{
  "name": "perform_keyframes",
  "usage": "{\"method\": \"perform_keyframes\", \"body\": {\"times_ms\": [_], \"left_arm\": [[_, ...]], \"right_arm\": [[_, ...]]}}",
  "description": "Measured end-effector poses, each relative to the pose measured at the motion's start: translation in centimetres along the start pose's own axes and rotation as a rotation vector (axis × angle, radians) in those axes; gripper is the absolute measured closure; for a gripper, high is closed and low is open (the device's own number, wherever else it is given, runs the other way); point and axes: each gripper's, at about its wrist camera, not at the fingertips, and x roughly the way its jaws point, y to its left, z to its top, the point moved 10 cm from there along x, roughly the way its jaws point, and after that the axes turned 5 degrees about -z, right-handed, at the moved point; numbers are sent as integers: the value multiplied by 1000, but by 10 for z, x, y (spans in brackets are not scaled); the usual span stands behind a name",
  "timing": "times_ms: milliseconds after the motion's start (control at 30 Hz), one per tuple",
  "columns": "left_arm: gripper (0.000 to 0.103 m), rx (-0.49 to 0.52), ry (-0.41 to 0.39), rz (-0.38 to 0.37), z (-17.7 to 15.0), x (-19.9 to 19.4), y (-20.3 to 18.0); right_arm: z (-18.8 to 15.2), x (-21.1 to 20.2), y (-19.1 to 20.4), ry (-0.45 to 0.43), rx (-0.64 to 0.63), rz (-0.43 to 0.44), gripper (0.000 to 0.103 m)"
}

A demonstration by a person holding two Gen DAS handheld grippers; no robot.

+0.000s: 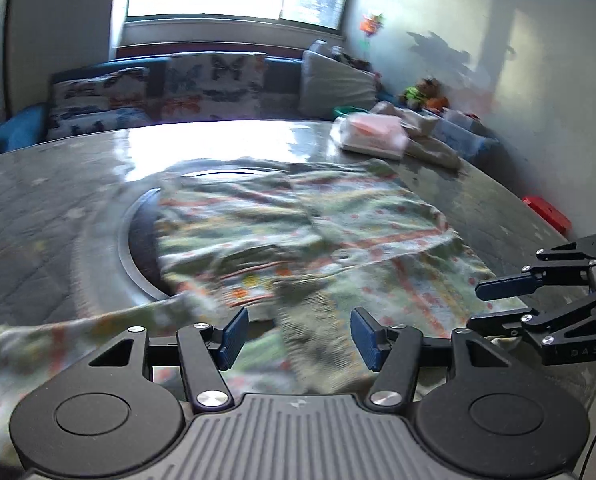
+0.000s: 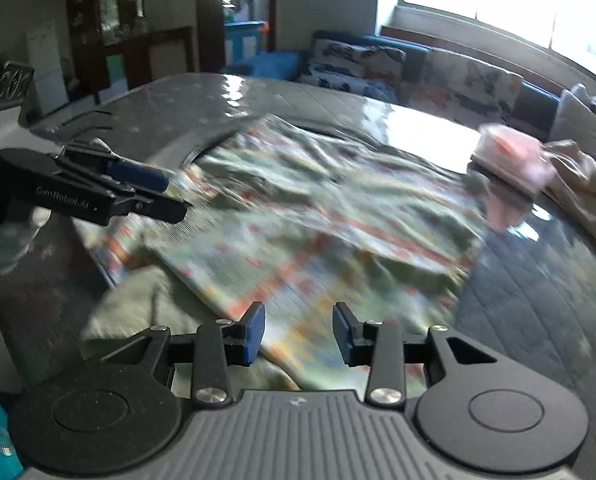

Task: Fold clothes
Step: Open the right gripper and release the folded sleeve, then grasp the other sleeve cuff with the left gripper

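Note:
A patterned garment (image 1: 298, 216) in green, orange and white lies spread and partly folded on the grey table (image 1: 38, 216). It shows blurred in the right wrist view (image 2: 318, 220). My left gripper (image 1: 300, 332) hovers open over the garment's near edge, with a grey-green fold under the gap and neither pad pressing on it. My right gripper (image 2: 300, 332) is open too, above the cloth's near corner. Each gripper shows in the other's view: the right (image 1: 486, 304) at the garment's right edge, the left (image 2: 174, 194) at its left edge.
A folded pink and white stack (image 1: 372, 136) and a beige garment (image 1: 426, 140) sit at the table's far right. A round inset (image 1: 138, 248) lies partly under the cloth. A red object (image 1: 546, 212) is at the right edge. A sofa with butterfly cushions (image 1: 202, 84) stands behind.

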Motion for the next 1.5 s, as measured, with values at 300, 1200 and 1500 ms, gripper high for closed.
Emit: {"method": "perform_keyframes", "body": {"times_ms": [300,1200,1500], "left_arm": [[43,-151,-46,204,-20,-57,81],[81,-503,-84,584,-62,-113,224],[93,-457,-192,406,-9,-119,165]], "right_arm": [[20,26,43,-14,-64,50,66],[42,8,66,-78,-61,95,66],[38,-2,53,-102,4,97,66]]}}
